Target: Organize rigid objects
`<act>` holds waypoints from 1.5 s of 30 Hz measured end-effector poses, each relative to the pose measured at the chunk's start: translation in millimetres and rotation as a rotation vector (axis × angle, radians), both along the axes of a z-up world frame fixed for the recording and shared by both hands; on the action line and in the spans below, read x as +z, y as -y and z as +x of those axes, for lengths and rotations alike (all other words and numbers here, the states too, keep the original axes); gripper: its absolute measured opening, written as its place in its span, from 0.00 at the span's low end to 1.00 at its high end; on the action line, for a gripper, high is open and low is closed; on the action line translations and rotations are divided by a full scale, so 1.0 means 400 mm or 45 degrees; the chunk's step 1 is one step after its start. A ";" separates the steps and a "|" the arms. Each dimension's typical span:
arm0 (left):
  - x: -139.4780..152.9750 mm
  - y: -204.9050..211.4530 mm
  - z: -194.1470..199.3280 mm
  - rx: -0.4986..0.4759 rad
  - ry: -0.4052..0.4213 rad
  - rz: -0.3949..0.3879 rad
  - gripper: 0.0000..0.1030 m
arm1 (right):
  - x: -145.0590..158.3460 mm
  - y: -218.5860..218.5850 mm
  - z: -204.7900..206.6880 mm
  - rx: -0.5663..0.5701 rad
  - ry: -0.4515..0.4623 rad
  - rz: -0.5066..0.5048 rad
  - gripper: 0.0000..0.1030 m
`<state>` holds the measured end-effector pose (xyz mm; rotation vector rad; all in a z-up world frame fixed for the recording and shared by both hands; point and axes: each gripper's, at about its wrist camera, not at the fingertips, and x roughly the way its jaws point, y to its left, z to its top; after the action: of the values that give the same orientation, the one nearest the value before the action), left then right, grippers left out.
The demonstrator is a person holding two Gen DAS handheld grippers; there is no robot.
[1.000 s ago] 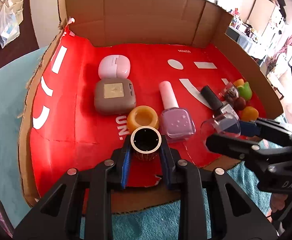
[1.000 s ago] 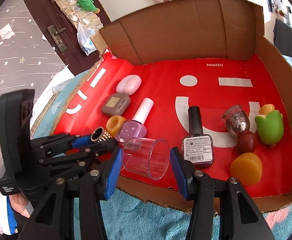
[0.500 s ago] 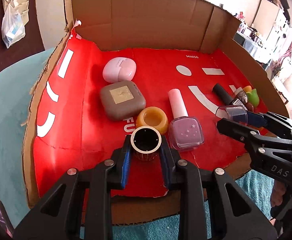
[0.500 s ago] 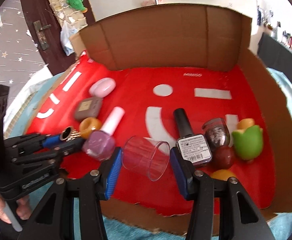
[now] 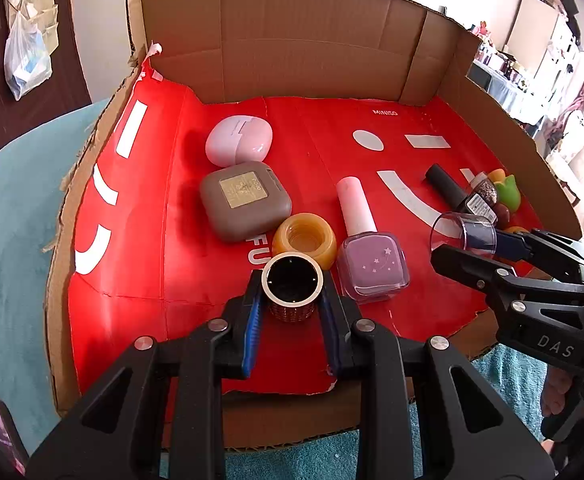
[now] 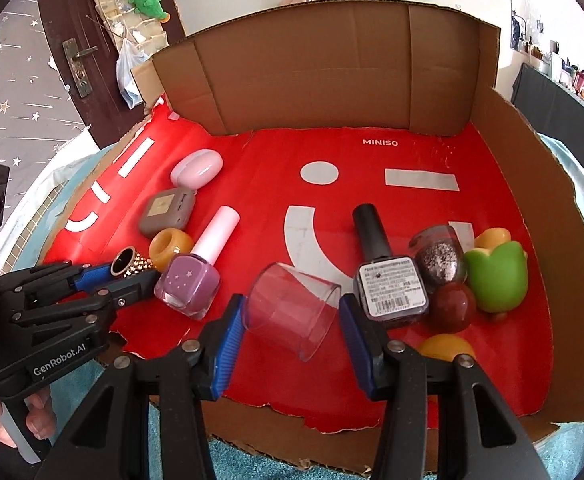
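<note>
My left gripper (image 5: 292,300) is shut on a small gold studded ring-shaped cap (image 5: 292,287) with a dark hollow, held just above the red floor of the cardboard box (image 5: 292,60); it also shows in the right wrist view (image 6: 128,266). My right gripper (image 6: 290,312) is shut on a clear plastic cup (image 6: 290,312), tilted with its mouth toward the camera; the cup also shows in the left wrist view (image 5: 461,232). A purple nail polish bottle (image 5: 367,248) lies between the two grippers.
On the box floor lie a pink case (image 5: 239,139), a brown square case (image 5: 246,200), an amber ring (image 5: 303,240), a black nail polish bottle (image 6: 383,272), a glitter bottle (image 6: 439,256), a green tulip shape (image 6: 495,276) and small round pieces. Teal cloth (image 5: 8,240) surrounds the box.
Both grippers, still holding their objects, have moved forward over the box floor. The right gripper with the cup has shifted toward the black bottle; the left stays by the amber ring.
</note>
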<state>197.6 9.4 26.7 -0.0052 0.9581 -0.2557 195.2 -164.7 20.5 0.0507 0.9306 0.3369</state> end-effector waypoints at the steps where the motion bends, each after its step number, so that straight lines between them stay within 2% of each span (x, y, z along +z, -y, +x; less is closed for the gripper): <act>1: 0.000 -0.001 0.001 0.001 0.001 0.000 0.24 | 0.000 0.000 0.000 0.000 -0.001 0.002 0.49; 22: 0.002 -0.004 -0.001 0.035 0.009 0.012 0.24 | 0.009 0.019 -0.014 -0.014 0.011 0.027 0.49; 26: 0.013 -0.004 -0.017 0.048 0.034 0.027 0.26 | 0.021 0.017 -0.024 -0.006 0.020 0.034 0.58; 28: 0.021 -0.003 -0.025 0.049 0.050 0.027 0.33 | 0.029 0.014 -0.032 -0.002 0.035 0.034 0.61; 29: 0.025 -0.003 -0.028 0.050 0.055 0.026 0.51 | 0.033 0.013 -0.037 -0.002 0.042 0.034 0.63; 30: 0.030 -0.003 -0.033 0.046 0.064 0.011 0.62 | 0.038 0.013 -0.041 -0.002 0.048 0.038 0.63; 31: 0.036 -0.002 -0.039 0.023 0.063 -0.032 0.62 | 0.043 0.015 -0.044 -0.002 0.052 0.043 0.64; 33: 0.046 0.004 -0.050 0.035 0.085 -0.018 0.68 | 0.056 0.019 -0.056 -0.005 0.068 0.056 0.64; 37: 0.064 0.010 -0.072 0.039 0.120 0.000 0.69 | 0.081 0.033 -0.082 -0.026 0.110 0.067 0.71; 39: 0.077 0.006 -0.087 0.057 0.144 -0.003 0.82 | 0.095 0.042 -0.098 -0.041 0.140 0.066 0.73; 42: 0.096 -0.007 -0.109 0.099 0.186 -0.021 0.91 | 0.114 0.057 -0.123 -0.076 0.190 0.058 0.79; 45: 0.111 -0.026 -0.129 0.132 0.207 -0.074 0.96 | 0.126 0.068 -0.149 -0.116 0.248 0.039 0.89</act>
<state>146.2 19.9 71.3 -0.0859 0.7859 -0.1847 135.7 -192.0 70.7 0.0864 0.7282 0.2662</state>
